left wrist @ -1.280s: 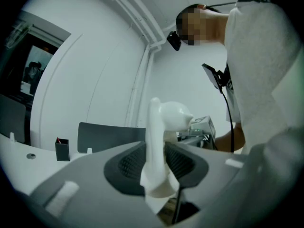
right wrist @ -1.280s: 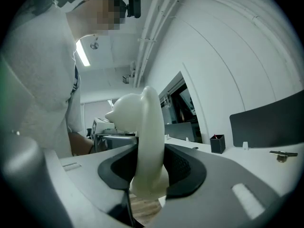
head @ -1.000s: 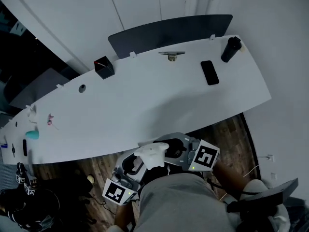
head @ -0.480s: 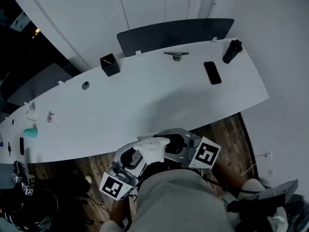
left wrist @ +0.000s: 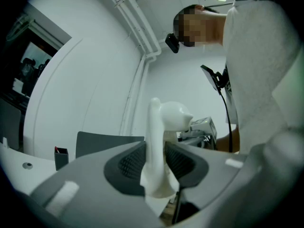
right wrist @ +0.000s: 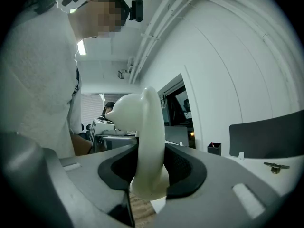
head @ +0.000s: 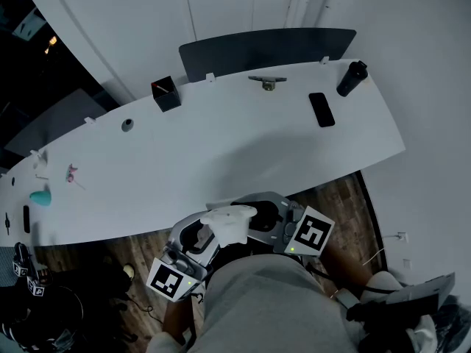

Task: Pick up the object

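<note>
A white, smooth curved object (head: 229,223) with a rounded lobe hangs in front of the person's body, just off the near edge of the white table (head: 221,153). My left gripper (head: 208,235) comes at it from the left, and my right gripper (head: 257,223) from the right. In the left gripper view the white object (left wrist: 159,146) stands upright, with the left gripper (left wrist: 156,163) shut on its thin lower part. In the right gripper view the white object (right wrist: 145,141) fills the gap of the right gripper (right wrist: 151,167), both pads pressing on it.
On the table's far side lie a black phone (head: 321,109), a black bottle (head: 351,78), a metal clamp (head: 267,82) and a black pen box (head: 166,94). A teal item (head: 40,197) lies far left. A dark divider panel (head: 265,48) stands behind. Wooden floor (head: 346,197) shows below.
Both grippers keep their hold on the white object close to the body. The left gripper's marker cube has drifted slightly down and left; the head view has shifted a little.
</note>
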